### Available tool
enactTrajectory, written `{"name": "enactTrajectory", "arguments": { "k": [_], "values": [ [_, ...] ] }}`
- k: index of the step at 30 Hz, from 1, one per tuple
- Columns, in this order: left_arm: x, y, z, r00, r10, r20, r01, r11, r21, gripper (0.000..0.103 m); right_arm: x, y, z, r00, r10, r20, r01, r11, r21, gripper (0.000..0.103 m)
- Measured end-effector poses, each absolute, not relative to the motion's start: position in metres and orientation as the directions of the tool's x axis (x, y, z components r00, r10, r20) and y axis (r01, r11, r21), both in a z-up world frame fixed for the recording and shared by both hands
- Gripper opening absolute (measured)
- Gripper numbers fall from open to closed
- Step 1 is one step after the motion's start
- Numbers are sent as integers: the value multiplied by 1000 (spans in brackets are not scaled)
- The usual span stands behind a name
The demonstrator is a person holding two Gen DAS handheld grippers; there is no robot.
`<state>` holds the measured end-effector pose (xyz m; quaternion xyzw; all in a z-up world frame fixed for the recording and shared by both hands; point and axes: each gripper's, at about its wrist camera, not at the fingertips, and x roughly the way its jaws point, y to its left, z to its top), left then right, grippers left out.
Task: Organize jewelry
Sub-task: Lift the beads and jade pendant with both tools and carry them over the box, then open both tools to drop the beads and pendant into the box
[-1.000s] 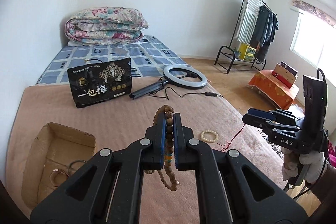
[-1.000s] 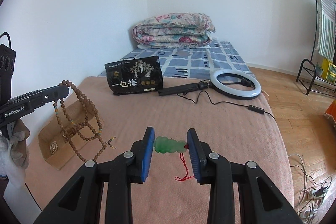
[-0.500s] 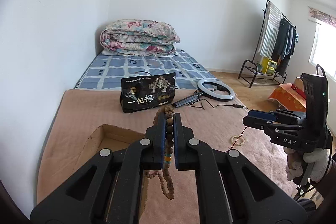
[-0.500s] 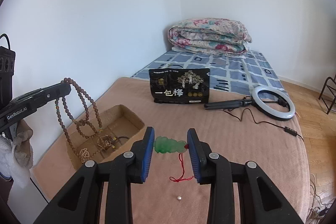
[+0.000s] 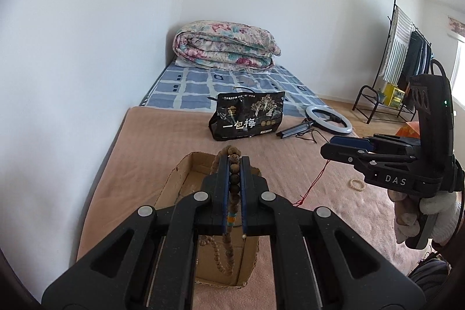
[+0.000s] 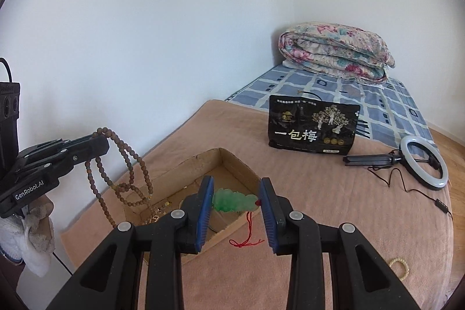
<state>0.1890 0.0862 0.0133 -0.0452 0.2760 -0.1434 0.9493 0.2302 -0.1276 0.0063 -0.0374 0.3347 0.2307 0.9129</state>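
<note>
My left gripper (image 5: 234, 161) is shut on a long strand of brown wooden beads (image 5: 234, 179), and its loops hang over the open cardboard box (image 5: 186, 164) on the tan blanket. From the right wrist view the same beads (image 6: 128, 161) dangle from the left gripper (image 6: 100, 143) above the box (image 6: 232, 161), which holds some small jewelry. My right gripper (image 6: 236, 193) is shut on a green jade pendant (image 6: 232, 200) whose red cord (image 6: 247, 234) trails below, over the box's near right edge. The right gripper (image 5: 340, 145) appears side-on in the left wrist view.
A black snack bag (image 6: 312, 127) stands behind the box. A ring light (image 6: 424, 161) with its cable lies to the right. A pale bead bracelet (image 6: 399, 268) rests on the blanket at lower right. A folded floral quilt (image 6: 334, 51) lies by the wall. A clothes rack (image 5: 407, 63) stands far right.
Both grippers have swung left across the bed with their loads. The box, earlier off to the left, now lies right under the beads and the pendant.
</note>
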Motion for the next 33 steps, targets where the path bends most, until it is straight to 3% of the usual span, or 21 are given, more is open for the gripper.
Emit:
{"name": "enactTrajectory", "arguments": {
  "k": [14,33],
  "values": [
    [191,95,-14,779,-319,-540,245,947,-206,4,257,-74,-20,613,440,-656,-495,861,115,32],
    [194,78,-75,717,-247,-651,213,968,-133,4,286,-59,-85,515,397,-760,-460,876,145,34]
  ]
}}
